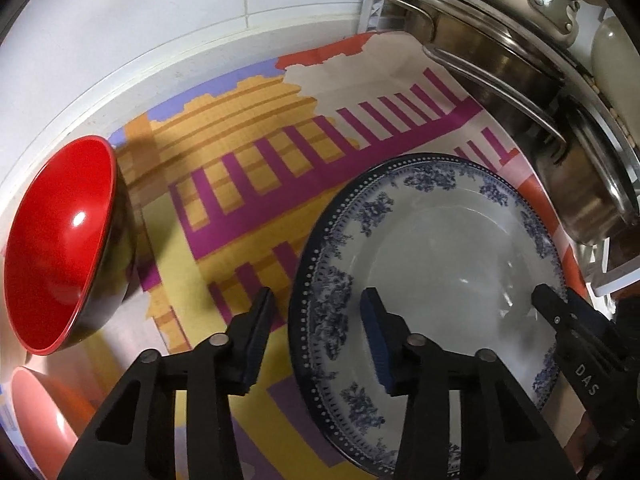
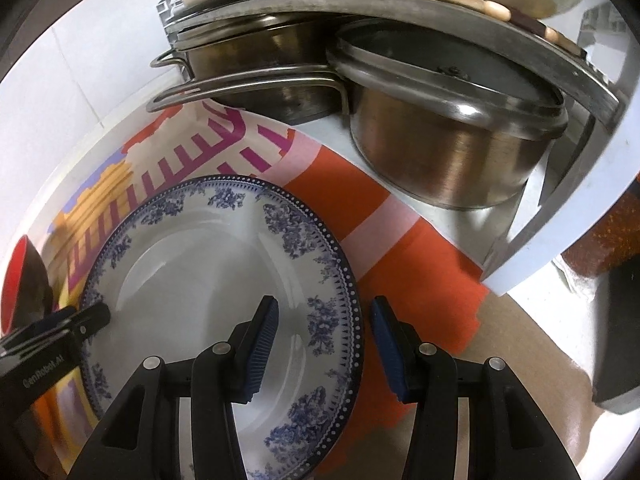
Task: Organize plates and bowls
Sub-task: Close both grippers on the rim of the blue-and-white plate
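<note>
Both tongs, left [image 1: 316, 316] and right [image 2: 324, 320], straddle the plate [image 1: 440, 248] rim, seemingly apart; contact unclear.

Both views come from fisheye cameras riding just behind each gripper's two fingers, looking steeply down at a patterned mat [image 1: 248, 184] on a white counter. The left wrist view sits close above the mat's left part, its fingers straddling the left rim of a blue-and-white plate [image 1: 432, 256], with a red bowl [image 1: 60, 248] at the frame's left edge and steel pots [image 1: 520, 92] toward the upper right. The right wrist view hangs close over the plate's [image 2: 208, 264] right rim, facing the pots [image 2: 444, 152] at the mat's far right corner. Both views share the plate, the mat [image 2: 400, 240], the pots and the red bowl [image 2: 16, 280], and each catches the other gripper's fingertip at its side edge.
</note>
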Motion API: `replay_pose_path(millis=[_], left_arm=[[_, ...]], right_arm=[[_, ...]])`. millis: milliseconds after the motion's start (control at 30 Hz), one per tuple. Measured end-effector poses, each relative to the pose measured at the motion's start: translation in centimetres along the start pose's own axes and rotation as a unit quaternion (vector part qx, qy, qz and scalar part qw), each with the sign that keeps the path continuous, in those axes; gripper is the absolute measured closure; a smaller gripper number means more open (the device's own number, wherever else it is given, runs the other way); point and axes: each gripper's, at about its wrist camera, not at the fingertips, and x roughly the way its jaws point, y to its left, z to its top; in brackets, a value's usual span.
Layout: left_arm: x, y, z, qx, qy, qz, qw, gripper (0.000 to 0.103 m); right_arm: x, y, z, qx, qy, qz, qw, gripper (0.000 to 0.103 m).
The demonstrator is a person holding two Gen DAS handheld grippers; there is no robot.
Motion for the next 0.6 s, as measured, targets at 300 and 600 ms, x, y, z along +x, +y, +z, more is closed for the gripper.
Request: replay_pose_path(millis=[300, 600], left_arm=[[-0.1, -0.4, 0.0, 0.012, -0.002, 0.004, 0.9999, 0.067], [-1.8, -0.2, -0.8, 0.024, -0.023, 0.019, 0.9993, 0.068]], right_arm=[[0.2, 0.0, 0.3, -0.026, 0.004, -0.003, 1.0, 0.065], [-1.0, 0.4, 0.1, -0.037, -0.006, -0.004, 0.999, 0.066]])
